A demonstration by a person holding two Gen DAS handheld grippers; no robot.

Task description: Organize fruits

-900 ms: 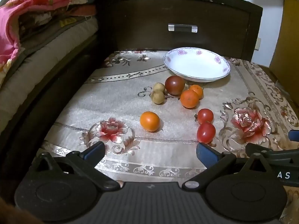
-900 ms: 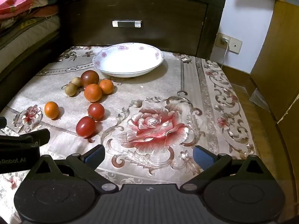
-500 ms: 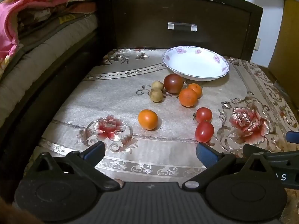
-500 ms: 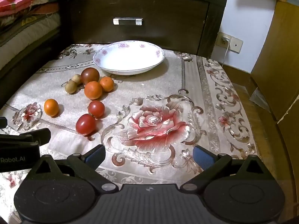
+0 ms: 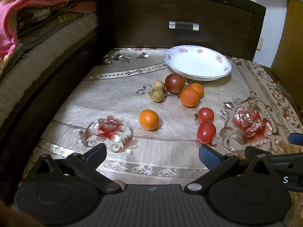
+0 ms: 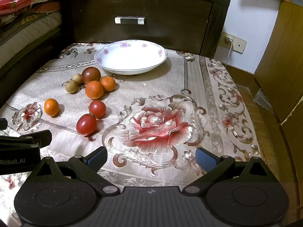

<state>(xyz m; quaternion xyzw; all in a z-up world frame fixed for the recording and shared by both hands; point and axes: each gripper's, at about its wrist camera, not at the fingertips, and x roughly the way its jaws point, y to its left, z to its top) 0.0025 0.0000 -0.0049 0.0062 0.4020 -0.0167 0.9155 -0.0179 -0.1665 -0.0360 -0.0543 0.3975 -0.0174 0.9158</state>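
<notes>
Left wrist view: the left hand-held gripper (image 5: 151, 154) hovers low over a floral cloth (image 5: 121, 102) on the surface, its blue-padded fingers spread wide and holding nothing. A lone orange fruit (image 5: 149, 119) lies at twelve o'clock from it, lined up with the gap, so it seems the likely first pick. A red tomato (image 5: 206, 132) lies at one o'clock with a second tomato (image 5: 205, 115) touching it from behind. Farther on, a cluster of loose fruit (image 5: 178, 90) sits just before an empty white bowl (image 5: 197, 63), presumably where the fruit belongs. The right hand-held gripper (image 5: 280, 157) pokes in at three o'clock.

Right wrist view: the right hand-held gripper (image 6: 151, 158) is also spread and empty, aimed at a big woven rose (image 6: 157, 126) rather than at any fruit, as if waiting. All the fruit lies at ten to eleven o'clock; the bowl (image 6: 106, 52) sits at twelve, against a dark drawer front (image 6: 140, 11).
</notes>
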